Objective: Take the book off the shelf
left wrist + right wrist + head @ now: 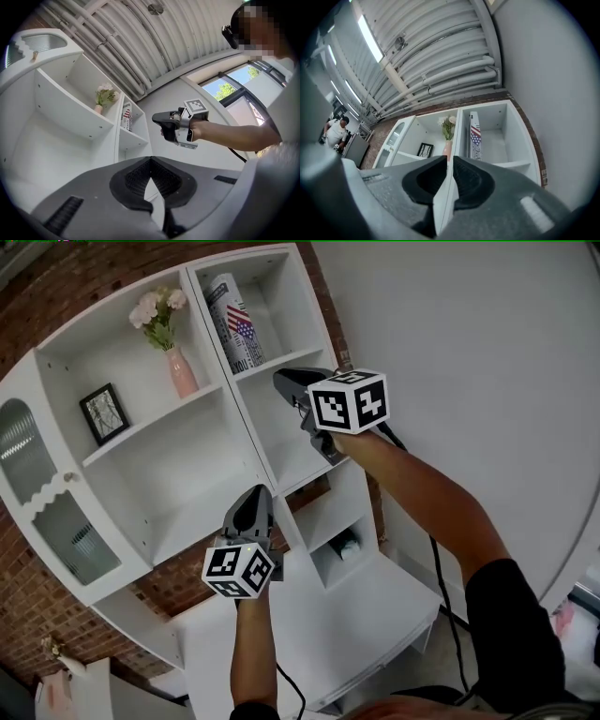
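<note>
The book (234,324), with a stars-and-stripes cover, stands upright in the top right compartment of the white shelf unit (187,465); it also shows in the left gripper view as the book (126,117) and in the right gripper view as the book (475,138). My right gripper (284,379) is raised in front of the compartment below the book and does not touch it; its jaws (451,158) stand a narrow slit apart with nothing between them. My left gripper (255,491) hangs lower, before the wide middle compartment, its jaws (151,159) shut and holding nothing.
A pink vase of flowers (181,371) and a small framed picture (103,413) stand on the upper left shelf. Curved glass doors (37,493) close the unit's left end. A small object (347,545) sits in a low cubby. A brick wall lies behind. A person (335,131) stands far off.
</note>
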A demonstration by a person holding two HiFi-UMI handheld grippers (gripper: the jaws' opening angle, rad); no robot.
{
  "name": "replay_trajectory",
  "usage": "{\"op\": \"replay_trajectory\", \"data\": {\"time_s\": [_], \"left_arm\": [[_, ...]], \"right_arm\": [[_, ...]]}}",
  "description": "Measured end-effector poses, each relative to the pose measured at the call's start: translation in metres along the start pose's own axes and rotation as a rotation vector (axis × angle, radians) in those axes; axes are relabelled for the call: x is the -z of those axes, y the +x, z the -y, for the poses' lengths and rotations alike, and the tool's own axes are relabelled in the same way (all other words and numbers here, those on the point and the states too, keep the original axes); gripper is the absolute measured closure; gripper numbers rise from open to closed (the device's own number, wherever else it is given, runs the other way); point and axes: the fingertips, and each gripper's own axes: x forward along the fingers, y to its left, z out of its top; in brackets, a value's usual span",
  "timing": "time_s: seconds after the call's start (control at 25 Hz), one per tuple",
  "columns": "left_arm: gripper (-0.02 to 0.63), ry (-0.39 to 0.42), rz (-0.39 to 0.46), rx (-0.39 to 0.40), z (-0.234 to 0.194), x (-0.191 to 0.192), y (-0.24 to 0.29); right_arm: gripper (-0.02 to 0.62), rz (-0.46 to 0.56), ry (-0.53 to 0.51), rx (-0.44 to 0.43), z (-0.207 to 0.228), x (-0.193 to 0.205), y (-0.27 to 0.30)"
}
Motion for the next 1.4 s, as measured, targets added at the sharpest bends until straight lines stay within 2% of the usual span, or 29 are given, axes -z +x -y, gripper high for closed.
{"op": "replay_trajectory", "data": {"time_s": [0.28, 0.56, 0.8, 1.08, 1.4], "left_arm": [[0.609, -0.017, -0.015, -0.02, -0.028, -0.007, 0.033], [0.609, 0.024, -0.021, -0.089, -0.059, -0.013, 0.056], [0.609, 0.047, -0.025, -0.127, -0.073, -0.006, 0.077], [0.609, 0.063, -0.038, -0.143, -0.081, 0.003, 0.084], [0.609, 0.067, -0.024, -0.15, -0.087, 0.002, 0.078]], "right_arm": [[0.476, -0.04, -0.066, 0.027, 0.032, -0.022, 0.063], [0.367, -0.047, -0.14, 0.042, 0.067, -0.057, 0.122], [0.31, -0.067, -0.136, 0.05, 0.095, -0.068, 0.161], [0.293, -0.138, -0.128, 0.084, 0.112, -0.051, 0.192], [0.288, -0.211, -0.096, 0.091, 0.112, -0.022, 0.208]]}}
